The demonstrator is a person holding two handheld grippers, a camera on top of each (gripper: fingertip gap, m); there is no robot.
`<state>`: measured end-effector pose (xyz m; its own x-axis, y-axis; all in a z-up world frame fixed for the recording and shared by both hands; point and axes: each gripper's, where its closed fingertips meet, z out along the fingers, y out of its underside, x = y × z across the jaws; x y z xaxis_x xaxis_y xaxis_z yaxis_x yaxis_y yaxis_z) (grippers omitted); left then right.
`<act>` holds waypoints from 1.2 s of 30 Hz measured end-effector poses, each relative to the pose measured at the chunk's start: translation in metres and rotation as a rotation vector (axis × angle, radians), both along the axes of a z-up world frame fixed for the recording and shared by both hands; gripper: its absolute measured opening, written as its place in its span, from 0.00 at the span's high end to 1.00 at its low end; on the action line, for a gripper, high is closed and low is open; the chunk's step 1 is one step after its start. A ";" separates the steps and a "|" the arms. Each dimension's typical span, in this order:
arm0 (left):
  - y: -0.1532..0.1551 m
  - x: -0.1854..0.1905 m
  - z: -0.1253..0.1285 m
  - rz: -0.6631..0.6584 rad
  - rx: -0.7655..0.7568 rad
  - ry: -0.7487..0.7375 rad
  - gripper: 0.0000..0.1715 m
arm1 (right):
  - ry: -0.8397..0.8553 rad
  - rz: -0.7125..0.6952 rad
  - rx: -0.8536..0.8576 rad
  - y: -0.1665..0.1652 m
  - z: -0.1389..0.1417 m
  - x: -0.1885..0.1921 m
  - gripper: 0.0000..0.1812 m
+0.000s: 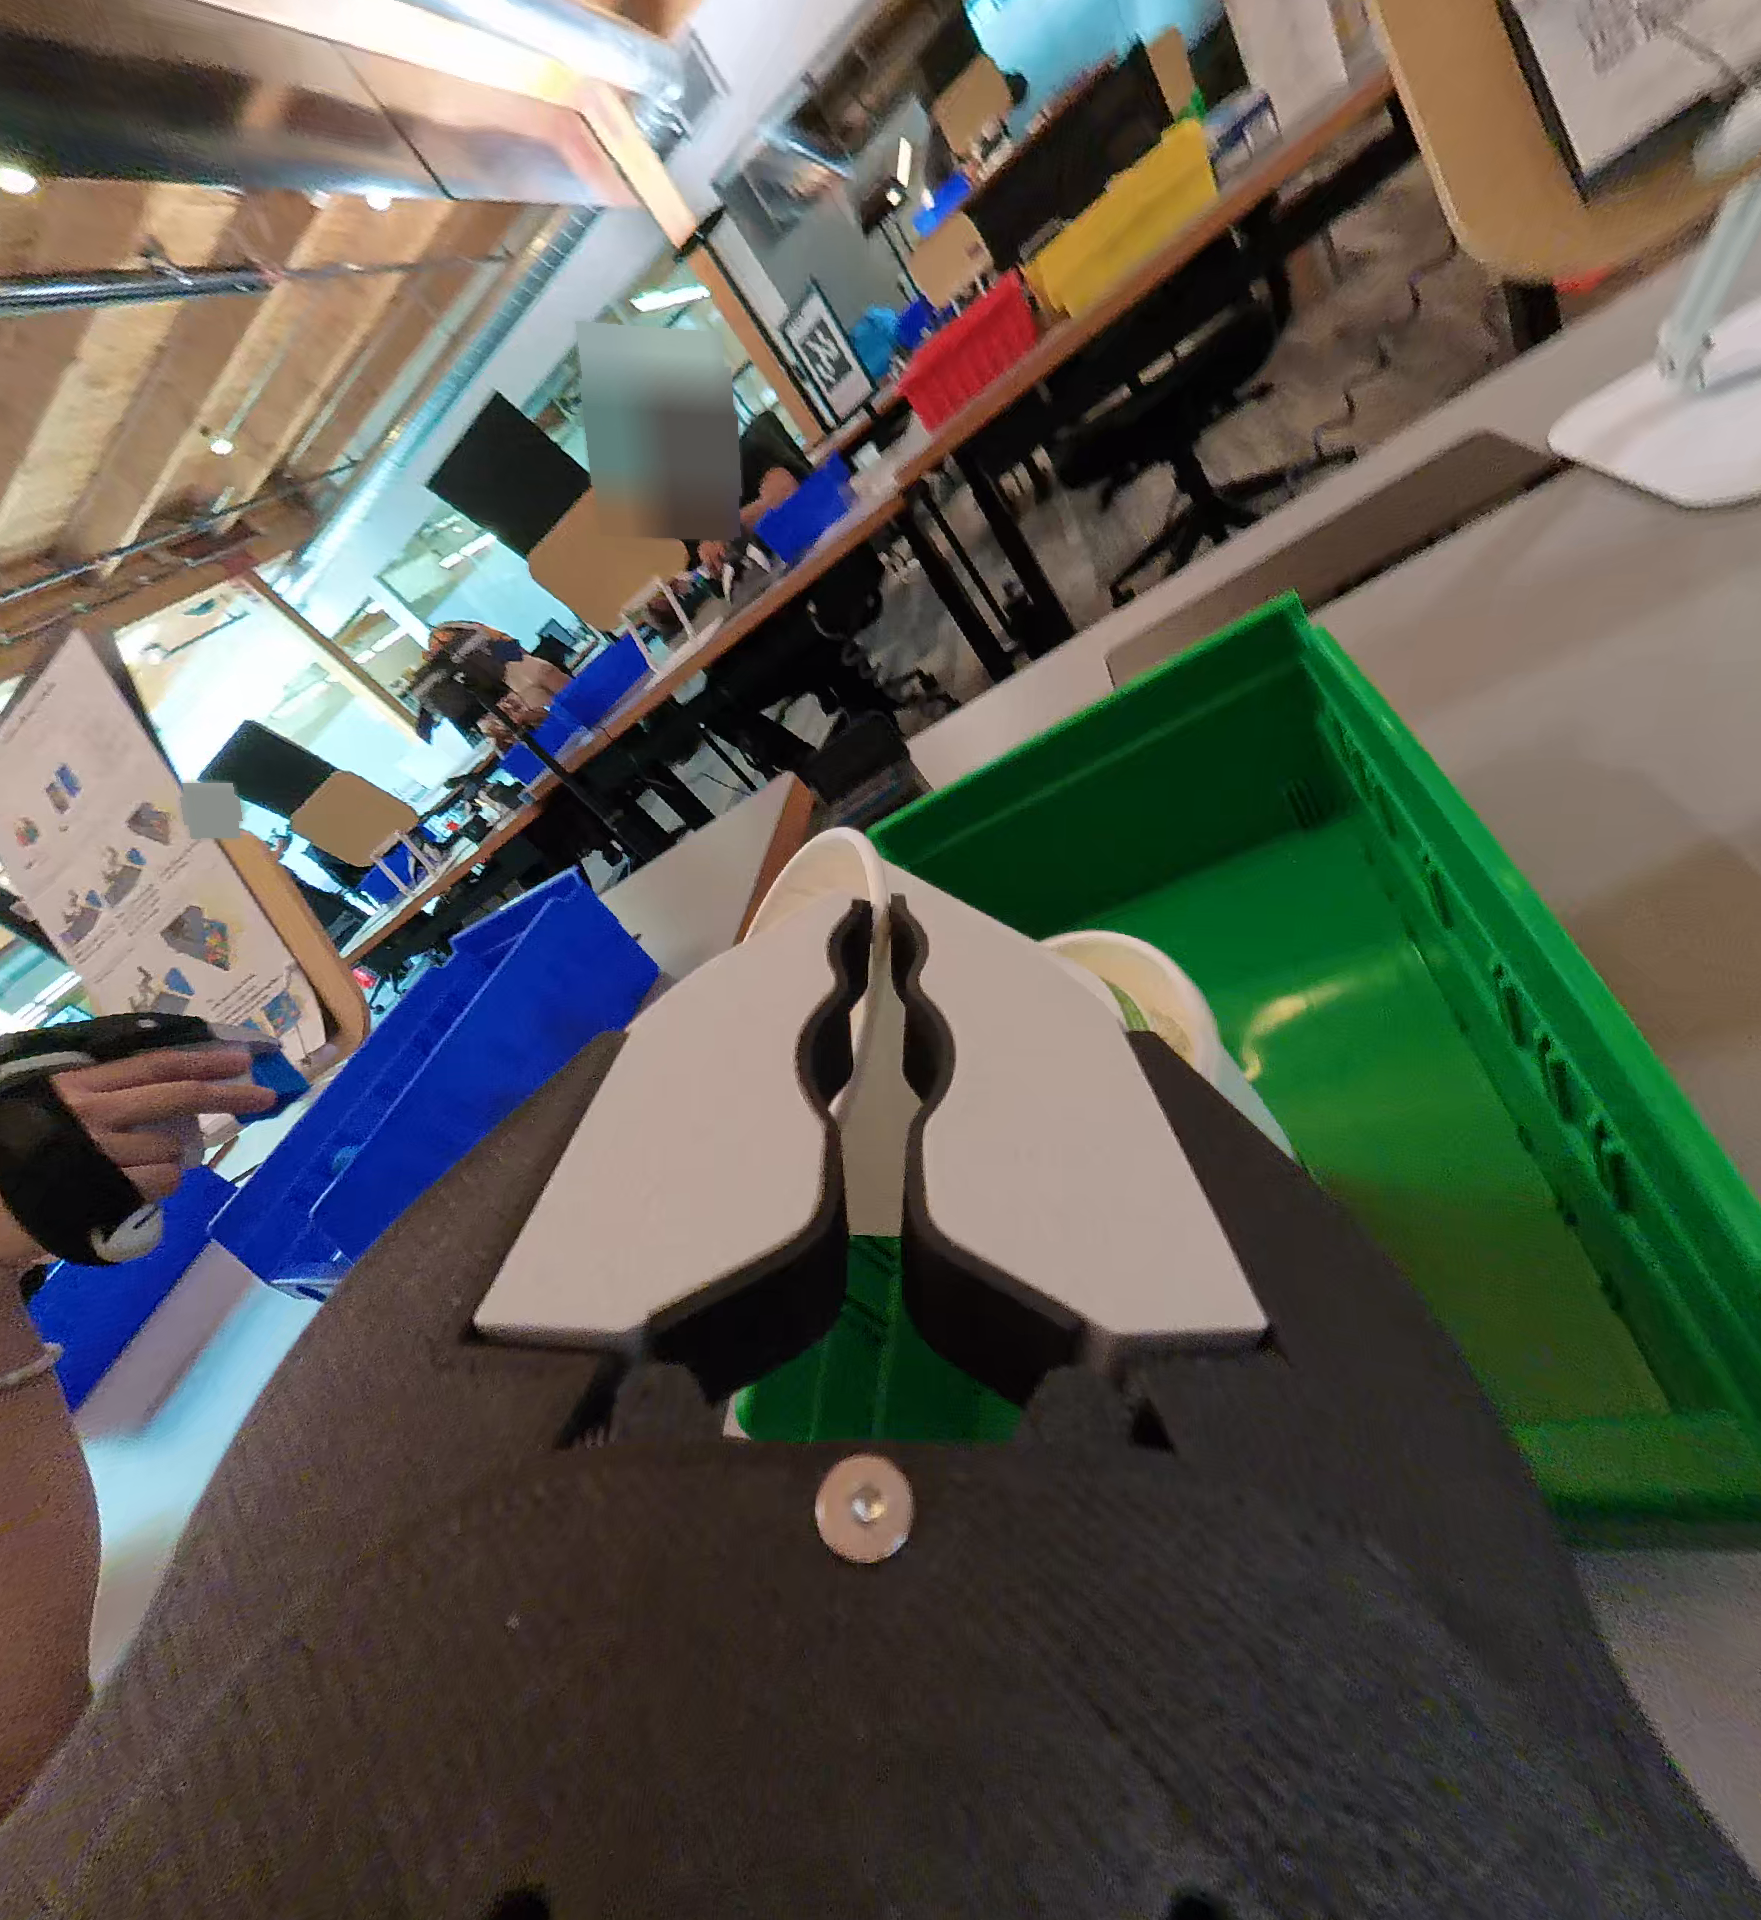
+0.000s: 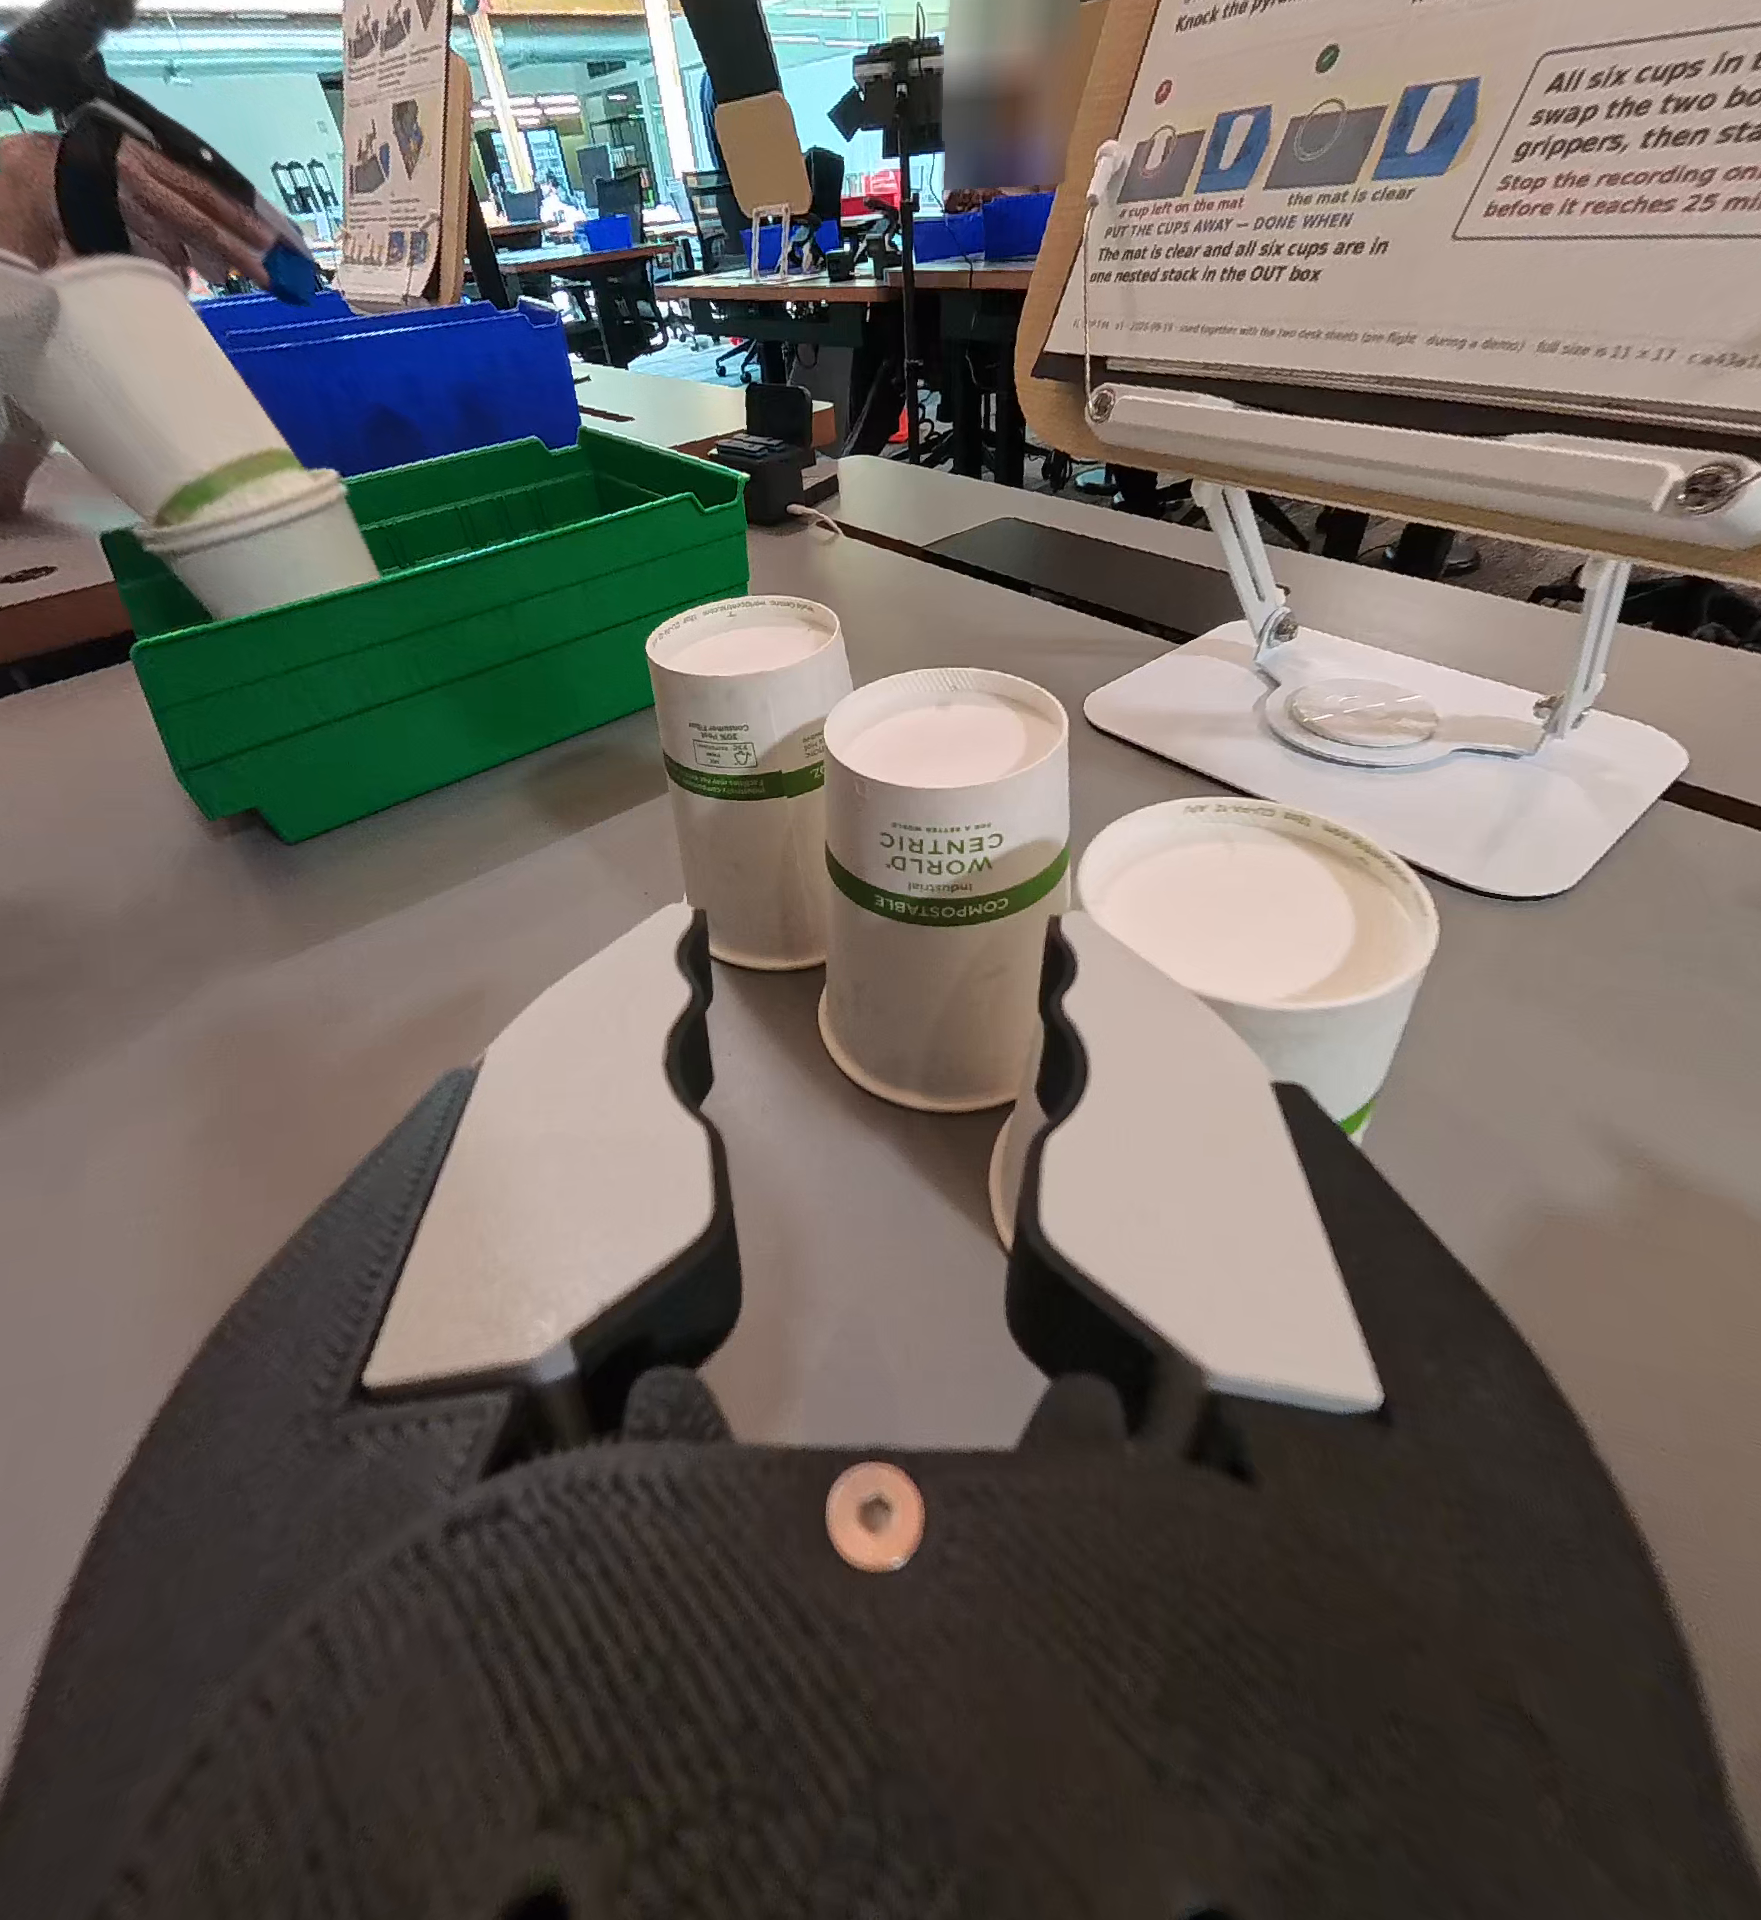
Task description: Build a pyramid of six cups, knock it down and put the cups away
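My left gripper (image 1: 881, 914) is shut on the wall of a white paper cup (image 1: 822, 864), pinching it at the rim. The right wrist view shows this cup (image 2: 149, 374) tilted, its base nested in a second white cup (image 2: 263, 551) that stands in the green bin (image 2: 419, 686). The second cup (image 1: 1156, 987) also shows beside my left fingers. My right gripper (image 2: 871, 935) is open and holds nothing. Three upside-down white cups with green bands stand on the grey table before it: left (image 2: 746, 748), middle (image 2: 943, 831) just ahead of the fingertips, right (image 2: 1260, 935) behind the right finger.
A blue bin (image 2: 398, 374) stands behind the green bin (image 1: 1094, 727). A white stand (image 2: 1375, 758) with an instruction sheet is at the right back. A person's hand (image 1: 128, 1101) in a black strap is at the left. Other desks and chairs are beyond.
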<state>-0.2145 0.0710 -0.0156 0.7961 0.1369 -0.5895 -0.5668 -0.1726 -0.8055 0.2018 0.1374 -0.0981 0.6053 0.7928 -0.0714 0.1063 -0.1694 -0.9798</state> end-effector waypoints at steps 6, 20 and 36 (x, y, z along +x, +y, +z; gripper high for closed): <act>-0.012 0.003 0.038 -0.006 0.141 -0.115 0.97 | -0.003 0.002 -0.002 0.000 -0.001 -0.001 0.66; -0.018 0.116 0.076 -0.356 0.203 -0.402 0.97 | 0.078 0.121 -0.050 -0.021 0.006 -0.022 0.60; -0.028 0.288 0.004 -0.740 -0.009 -0.609 0.98 | 0.489 0.459 -0.583 -0.096 0.001 -0.111 0.42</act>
